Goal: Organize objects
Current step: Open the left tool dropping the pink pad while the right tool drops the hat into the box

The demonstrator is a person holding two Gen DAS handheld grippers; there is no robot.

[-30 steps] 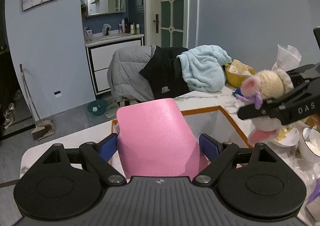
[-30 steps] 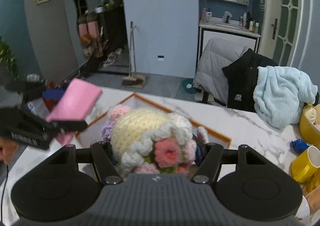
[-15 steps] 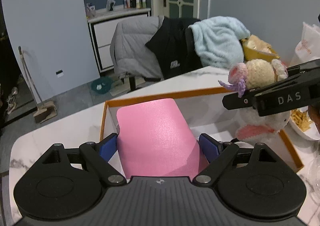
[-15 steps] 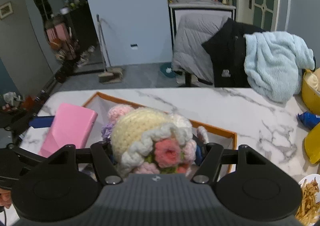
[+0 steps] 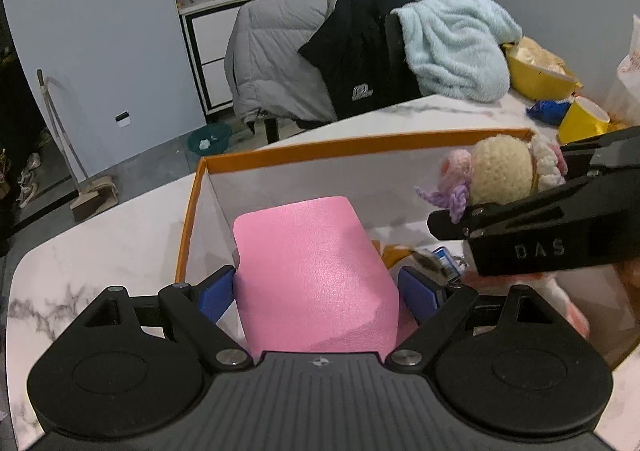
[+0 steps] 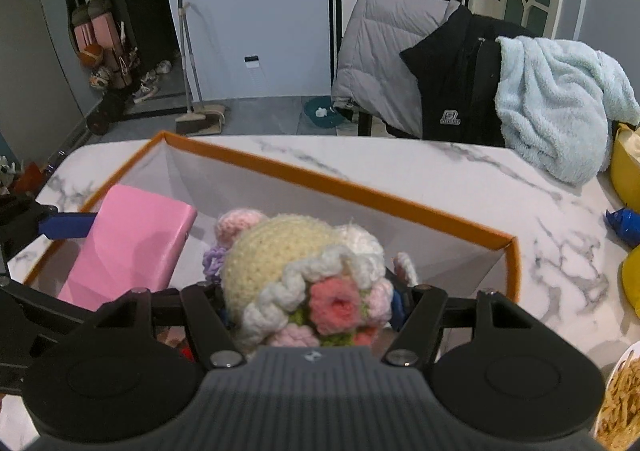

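My left gripper (image 5: 318,291) is shut on a flat pink case (image 5: 312,271) and holds it inside the left end of an orange-rimmed white box (image 5: 360,145). The case also shows in the right wrist view (image 6: 128,247). My right gripper (image 6: 310,303) is shut on a crocheted doll (image 6: 296,271) with a cream head and pink flowers. It holds the doll over the right part of the box (image 6: 360,191). In the left wrist view the doll (image 5: 500,171) sits between the right gripper's black fingers (image 5: 540,227). Small items (image 5: 440,263) lie on the box floor.
The box stands on a white marble table (image 6: 460,179). A yellow bowl (image 5: 536,71), a yellow cup (image 5: 582,123) and a blue wrapper (image 5: 546,109) stand at the far right. A plate of fries (image 6: 622,403) lies at the near right. Chairs draped with jackets and a blue towel (image 6: 556,99) stand behind.
Both grippers have moved down and forward over the box. The pink case and the doll now sit lower, within the box walls. Both stay gripped.
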